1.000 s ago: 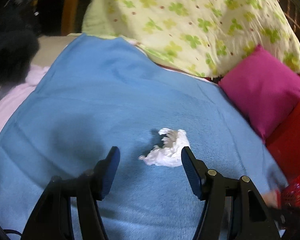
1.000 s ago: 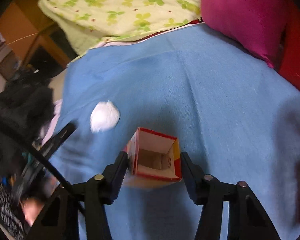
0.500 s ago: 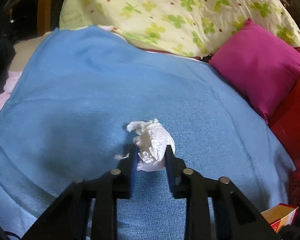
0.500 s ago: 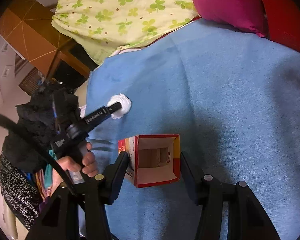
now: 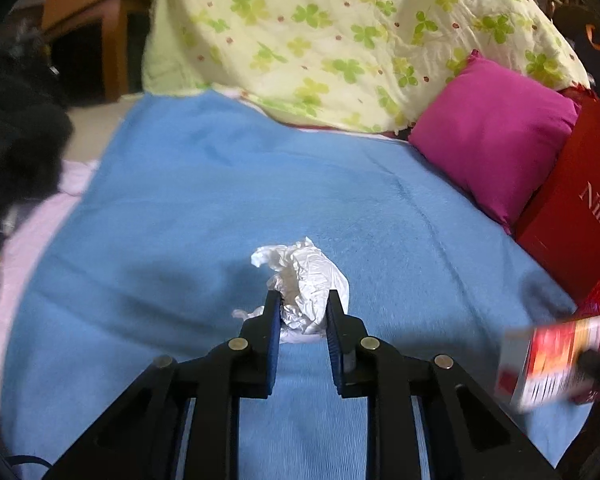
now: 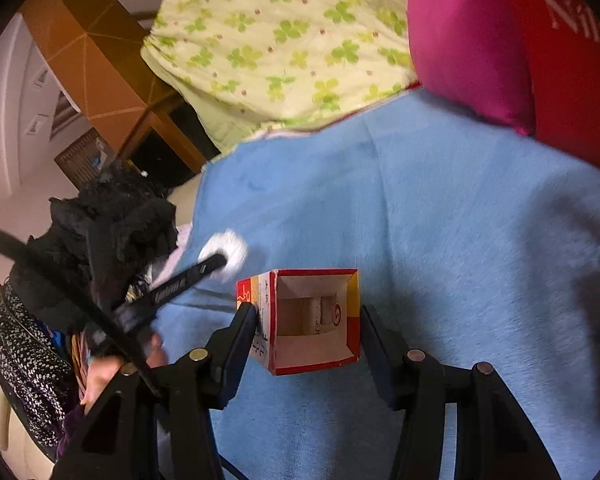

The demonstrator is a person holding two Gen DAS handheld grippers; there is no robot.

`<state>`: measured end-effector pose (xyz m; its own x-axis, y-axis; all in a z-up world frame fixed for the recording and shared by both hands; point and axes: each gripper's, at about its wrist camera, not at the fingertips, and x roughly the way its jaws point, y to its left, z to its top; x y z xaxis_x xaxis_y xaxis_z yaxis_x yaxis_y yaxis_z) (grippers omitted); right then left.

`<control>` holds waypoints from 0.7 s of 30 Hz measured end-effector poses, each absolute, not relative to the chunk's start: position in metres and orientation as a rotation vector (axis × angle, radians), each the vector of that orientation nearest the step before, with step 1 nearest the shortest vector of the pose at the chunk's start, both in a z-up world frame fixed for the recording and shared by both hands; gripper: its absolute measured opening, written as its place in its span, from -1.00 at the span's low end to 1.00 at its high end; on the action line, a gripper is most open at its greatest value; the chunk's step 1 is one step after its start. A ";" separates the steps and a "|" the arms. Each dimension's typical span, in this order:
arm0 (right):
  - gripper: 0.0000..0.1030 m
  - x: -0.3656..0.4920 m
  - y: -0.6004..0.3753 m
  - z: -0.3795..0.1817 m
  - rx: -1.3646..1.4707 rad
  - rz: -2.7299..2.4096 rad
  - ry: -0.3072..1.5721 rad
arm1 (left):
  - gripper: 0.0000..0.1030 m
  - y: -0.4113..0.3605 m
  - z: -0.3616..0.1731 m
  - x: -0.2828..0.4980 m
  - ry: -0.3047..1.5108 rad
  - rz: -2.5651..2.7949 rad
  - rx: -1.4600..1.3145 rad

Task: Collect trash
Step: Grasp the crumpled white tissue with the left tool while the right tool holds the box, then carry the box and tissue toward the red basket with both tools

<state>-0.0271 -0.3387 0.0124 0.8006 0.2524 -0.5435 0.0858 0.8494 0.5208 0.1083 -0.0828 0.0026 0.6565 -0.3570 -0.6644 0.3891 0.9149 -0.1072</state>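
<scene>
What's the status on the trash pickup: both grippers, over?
Left gripper shut on crumpled tissue. Right gripper holding open-ended carton. Both on blue blanket. Nothing in the way.

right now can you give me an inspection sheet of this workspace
surface: blue blanket over the bed.
job's things: crumpled white tissue; open red and yellow carton, blurred.
clutter: magenta cushion, clover quilt, red box, black garment.
grippers: left tool shut on the tissue; right tool astride the carton, grip unclear.
cables: black cable at left.
surroundings: wooden furniture.
</scene>
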 end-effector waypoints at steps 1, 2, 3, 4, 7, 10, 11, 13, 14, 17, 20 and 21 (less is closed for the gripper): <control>0.08 -0.033 -0.340 0.017 0.547 0.082 0.624 | -0.56 -0.080 0.007 0.095 0.732 -0.414 0.050; 0.08 -0.039 -0.340 0.022 0.535 0.071 0.602 | -0.56 -0.078 0.010 0.085 0.729 -0.408 0.056; 0.08 -0.045 -0.342 0.028 0.524 0.066 0.578 | -0.56 -0.077 0.014 0.073 0.724 -0.398 0.068; 0.08 -0.053 -0.342 0.032 0.514 0.065 0.551 | -0.56 -0.077 0.018 0.062 0.718 -0.387 0.081; 0.08 -0.082 -0.340 0.045 0.493 0.058 0.470 | -0.56 -0.076 0.034 0.033 0.685 -0.362 0.130; 0.08 -0.116 -0.335 0.057 0.481 0.057 0.415 | -0.56 -0.079 0.056 0.005 0.617 -0.355 0.188; 0.08 -0.127 -0.332 0.061 0.474 0.058 0.401 | -0.56 -0.080 0.062 -0.004 0.596 -0.353 0.206; 0.08 -0.145 -0.327 0.070 0.453 0.056 0.383 | -0.56 -0.081 0.077 -0.024 0.550 -0.347 0.246; 0.08 -0.153 -0.324 0.076 0.440 0.051 0.375 | -0.56 -0.080 0.082 -0.032 0.530 -0.346 0.255; 0.08 -0.172 -0.317 0.092 0.414 0.050 0.349 | -0.56 -0.077 0.102 -0.054 0.484 -0.351 0.262; 0.08 -0.192 -0.309 0.110 0.383 0.046 0.317 | -0.56 -0.074 0.119 -0.075 0.435 -0.356 0.272; 0.08 -0.198 -0.306 0.114 0.371 0.041 0.308 | -0.56 -0.074 0.124 -0.083 0.420 -0.354 0.279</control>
